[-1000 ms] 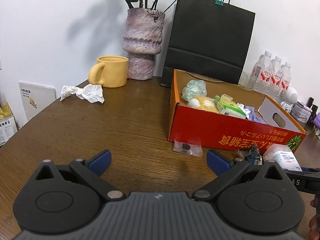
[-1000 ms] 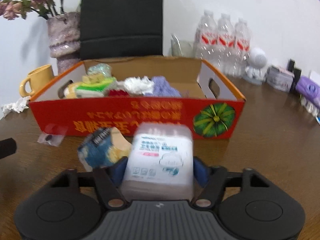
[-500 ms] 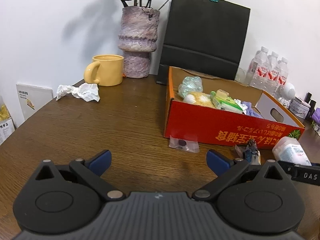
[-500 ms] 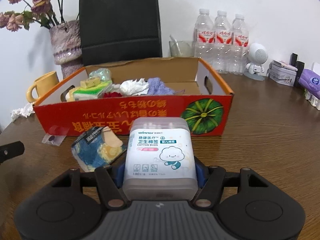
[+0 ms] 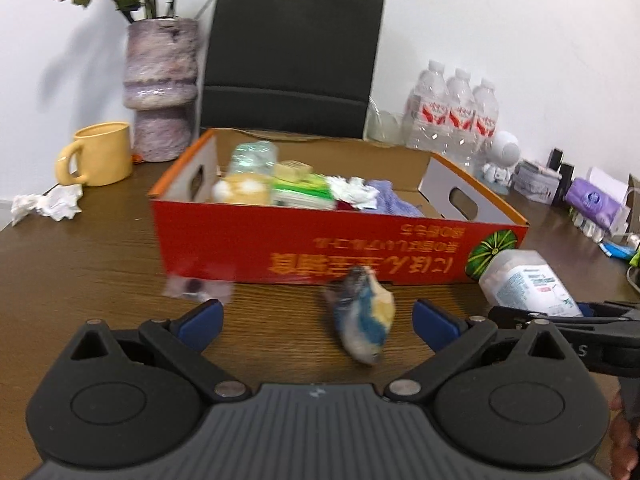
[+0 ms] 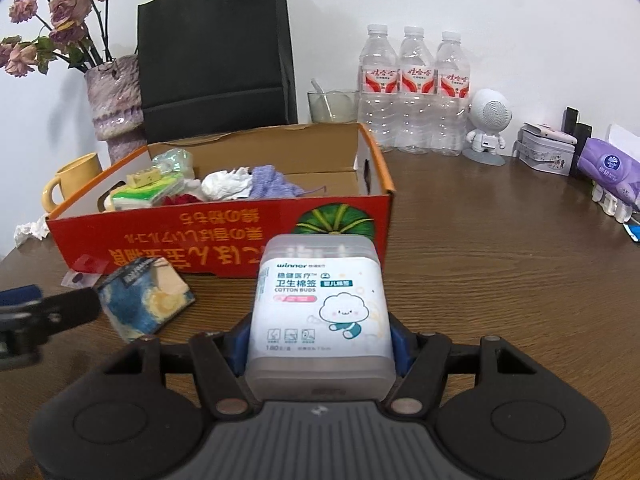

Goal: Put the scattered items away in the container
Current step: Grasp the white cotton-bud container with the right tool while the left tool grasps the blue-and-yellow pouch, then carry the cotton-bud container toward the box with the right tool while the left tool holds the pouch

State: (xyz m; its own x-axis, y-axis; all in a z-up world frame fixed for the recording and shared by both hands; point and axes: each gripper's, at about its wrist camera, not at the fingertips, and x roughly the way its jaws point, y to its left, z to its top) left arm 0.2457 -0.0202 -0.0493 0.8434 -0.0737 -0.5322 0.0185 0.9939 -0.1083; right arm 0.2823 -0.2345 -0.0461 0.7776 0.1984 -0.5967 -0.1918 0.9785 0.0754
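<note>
Box, red cardboard [image 6: 224, 236] — part-filled; right gripper [image 6: 320, 344] clamps white cotton-bud tub [image 6: 320, 304]; left gripper [image 5: 316, 320] spread over blue-yellow packet [image 5: 362, 320]; clear sachet [image 5: 196, 286] remains at box's front edge.

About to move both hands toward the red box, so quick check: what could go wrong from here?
1. The cotton bud box sits in the right gripper, clamped only near its base; tilting over the red box wall could let it slip.
2. The left gripper, jaws open, faces the blue pouch; the grippers are close together and could collide.
3. The small clear bag nearby could get pushed away.
</note>
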